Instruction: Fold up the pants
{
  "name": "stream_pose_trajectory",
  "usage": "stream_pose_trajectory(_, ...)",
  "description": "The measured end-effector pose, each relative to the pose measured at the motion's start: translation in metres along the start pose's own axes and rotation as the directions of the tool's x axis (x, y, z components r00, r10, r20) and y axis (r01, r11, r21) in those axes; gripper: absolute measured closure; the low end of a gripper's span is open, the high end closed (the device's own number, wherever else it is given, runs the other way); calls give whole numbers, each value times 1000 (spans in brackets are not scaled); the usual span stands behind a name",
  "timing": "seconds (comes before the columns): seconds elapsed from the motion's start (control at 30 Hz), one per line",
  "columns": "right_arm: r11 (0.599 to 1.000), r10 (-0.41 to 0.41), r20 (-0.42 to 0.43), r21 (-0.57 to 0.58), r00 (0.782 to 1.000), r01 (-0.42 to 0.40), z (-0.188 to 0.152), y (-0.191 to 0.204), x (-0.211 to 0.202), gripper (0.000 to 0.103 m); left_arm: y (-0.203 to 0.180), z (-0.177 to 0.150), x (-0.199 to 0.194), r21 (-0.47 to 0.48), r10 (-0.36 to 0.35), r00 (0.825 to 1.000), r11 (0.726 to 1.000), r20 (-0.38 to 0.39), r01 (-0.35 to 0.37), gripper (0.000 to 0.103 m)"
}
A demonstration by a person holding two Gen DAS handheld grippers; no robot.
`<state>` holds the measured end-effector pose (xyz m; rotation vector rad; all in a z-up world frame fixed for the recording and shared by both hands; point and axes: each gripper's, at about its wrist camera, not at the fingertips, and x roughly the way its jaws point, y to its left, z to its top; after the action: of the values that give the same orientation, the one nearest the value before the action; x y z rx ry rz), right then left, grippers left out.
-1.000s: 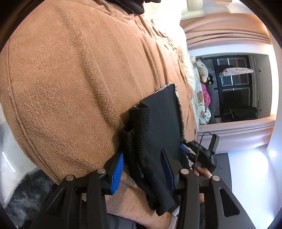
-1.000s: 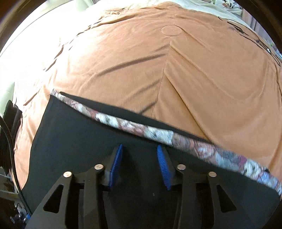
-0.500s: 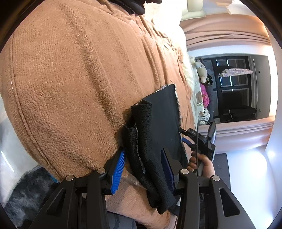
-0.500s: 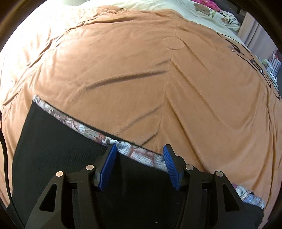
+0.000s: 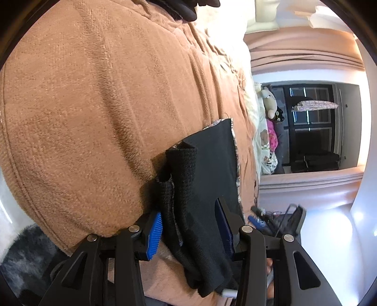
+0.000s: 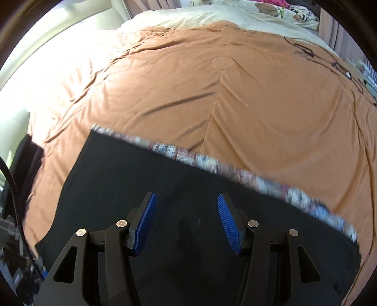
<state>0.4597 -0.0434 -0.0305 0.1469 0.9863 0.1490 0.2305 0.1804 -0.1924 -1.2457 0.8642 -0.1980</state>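
1. Where the blanket (image 5: 99, 113) rounds over the bed's edge, the left gripper (image 5: 188, 231) has its fingers clamped on a bunched, thick fold of the pants (image 5: 207, 169); the left blue pad (image 5: 154, 231) presses the fabric from one side and the other pad is mostly hidden behind the cloth.
2. Black knit hangs below those fingers in a loose lump, while the flat part of the pants lies beyond on the blanket.
3. A patterned strip (image 5: 236, 164) edges the far side of the flat part.
4. In the right wrist view the right gripper (image 6: 186, 221) hangs over the flat black panel (image 6: 141, 188), fingers apart with nothing between them.
5. Its blue pads (image 6: 146, 223) show no cloth pinched; whether the tips touch the fabric cannot be told.
6. That view is blurred along the patterned strip (image 6: 212, 162), which runs diagonally across the orange blanket (image 6: 212, 98).
7. Beyond the blanket lie a cream sheet (image 6: 188, 16) and a thin black cable (image 6: 329, 61) near the right edge.
8. A dark window (image 5: 313, 127) and plush toys (image 5: 268, 103) show at the right of the left wrist view.
9. Below them the other gripper (image 5: 278, 217) appears, blurred.
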Motion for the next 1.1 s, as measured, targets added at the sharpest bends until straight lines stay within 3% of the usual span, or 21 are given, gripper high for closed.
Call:
stream_pose_trajectory(0.27,999,52,4,3,999,-52,-40,-6,-40,50,-4,8,8,-6,-4,1000,1000,-14,4,61)
stream_pose_trajectory(0.4,996,86,14,23,996,-86,-61,-2,-51,50,2,13,16,-27,12,999,1000,-37,-13,94)
stream_pose_trajectory(0.43,995,92,19,26,996,-92,-67,-1,-54,52,2,13,16,-29,12,999,999,-38,-14,96)
stream_pose_trajectory(0.57,993,113,32,40,993,-115,-89,2,-58,59,-10,9,2,3,-17,1000,1000,-16,17,97)
stream_pose_trajectory(0.63,996,78,59,45,995,-81,-103,3,-63,62,-18,6,-1,20,-27,1000,999,-12,27,97)
stream_pose_trajectory(1.0,995,61,176,69,982,-74,-159,13,-83,62,-73,-5,-13,143,-46,999,989,-8,46,98)
stream_pose_trajectory(1.1,991,83,166,88,983,-99,-181,16,-75,62,-89,-7,-13,174,-52,999,983,-8,53,98)
